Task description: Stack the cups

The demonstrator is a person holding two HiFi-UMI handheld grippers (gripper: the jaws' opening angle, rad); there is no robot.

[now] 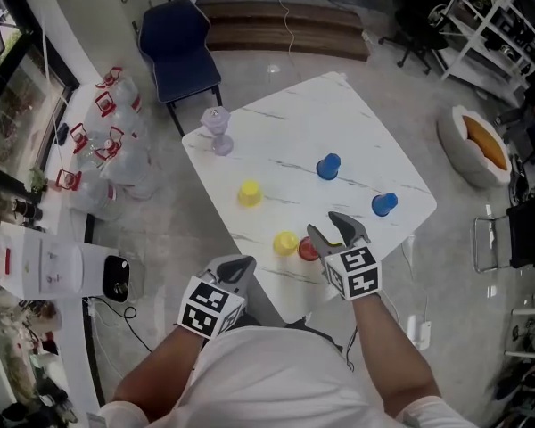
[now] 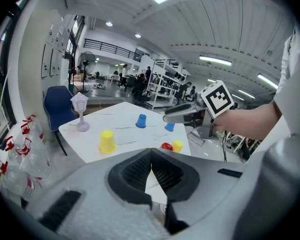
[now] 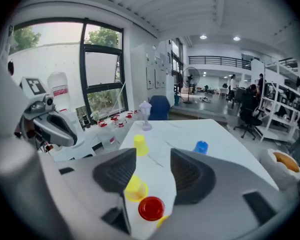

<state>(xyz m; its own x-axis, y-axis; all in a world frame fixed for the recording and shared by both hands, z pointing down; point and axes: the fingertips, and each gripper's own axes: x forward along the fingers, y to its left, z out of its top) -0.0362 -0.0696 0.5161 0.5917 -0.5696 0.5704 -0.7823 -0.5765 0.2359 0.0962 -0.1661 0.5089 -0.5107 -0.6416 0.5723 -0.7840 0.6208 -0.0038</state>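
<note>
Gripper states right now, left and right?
Left gripper: closed, nothing between the jaws.
Right gripper: open, holding nothing.

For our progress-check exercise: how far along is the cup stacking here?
Done: nothing. The yellow cups, red cup and blue cups stand singly on the table, none inside another. In hand: nothing. The right gripper hangs open by the red cup, and the left gripper is shut and empty. Left: all the stacking.
</note>
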